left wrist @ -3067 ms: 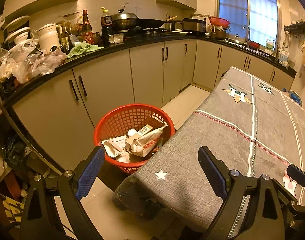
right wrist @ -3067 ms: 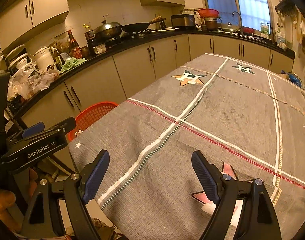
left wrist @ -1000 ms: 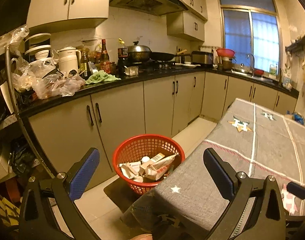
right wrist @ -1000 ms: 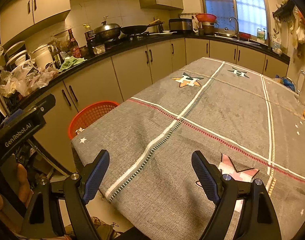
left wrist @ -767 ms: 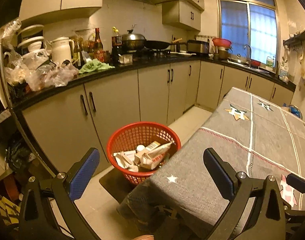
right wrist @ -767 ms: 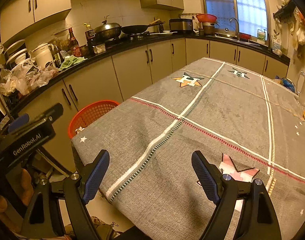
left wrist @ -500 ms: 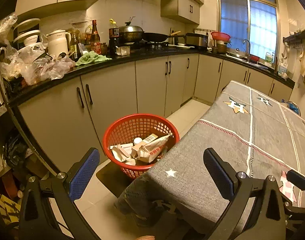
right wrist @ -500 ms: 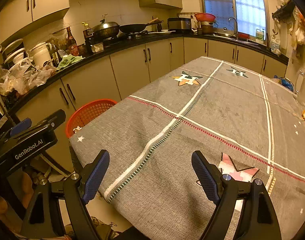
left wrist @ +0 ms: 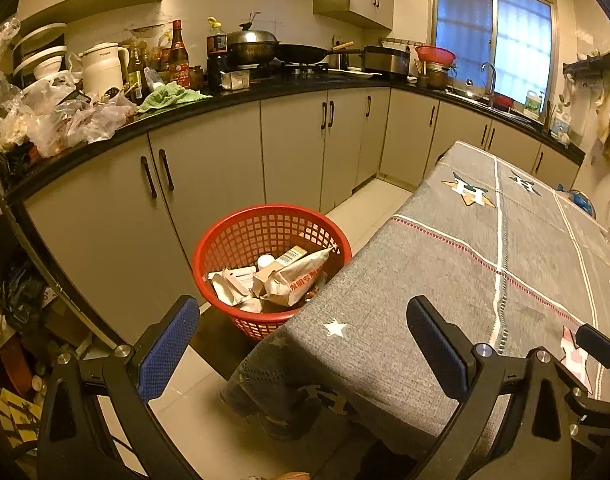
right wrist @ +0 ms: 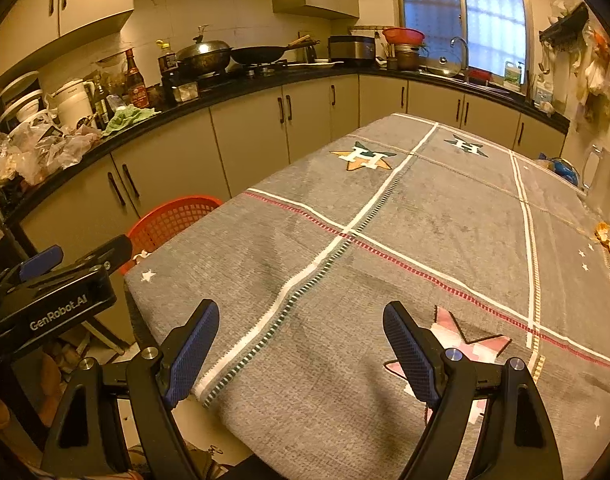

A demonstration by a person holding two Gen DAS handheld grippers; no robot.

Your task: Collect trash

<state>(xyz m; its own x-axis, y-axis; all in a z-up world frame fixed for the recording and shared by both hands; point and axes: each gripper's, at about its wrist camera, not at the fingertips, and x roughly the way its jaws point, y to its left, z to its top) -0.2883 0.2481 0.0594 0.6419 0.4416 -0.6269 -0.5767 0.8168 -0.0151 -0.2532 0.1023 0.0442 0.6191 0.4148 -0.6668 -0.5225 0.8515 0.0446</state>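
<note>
The left tool [left wrist: 303, 344] hangs with its jaws spread wide and nothing between them, above the floor at the tabletop's [left wrist: 457, 280] near corner. At 12 o'clock from it, the red basket [left wrist: 225, 240] stands on the floor, touching the tabletop's draped edge, with crumpled wrappers [left wrist: 293, 278] and cartons lying inside. The right tool [right wrist: 301, 336] is likewise spread and empty over the grey cloth [right wrist: 425, 216]. At its 2 o'clock, near the cloth's far right edge, lies an orange scrap [right wrist: 605, 234]. The basket rim [right wrist: 173, 214] shows at 10 o'clock.
</note>
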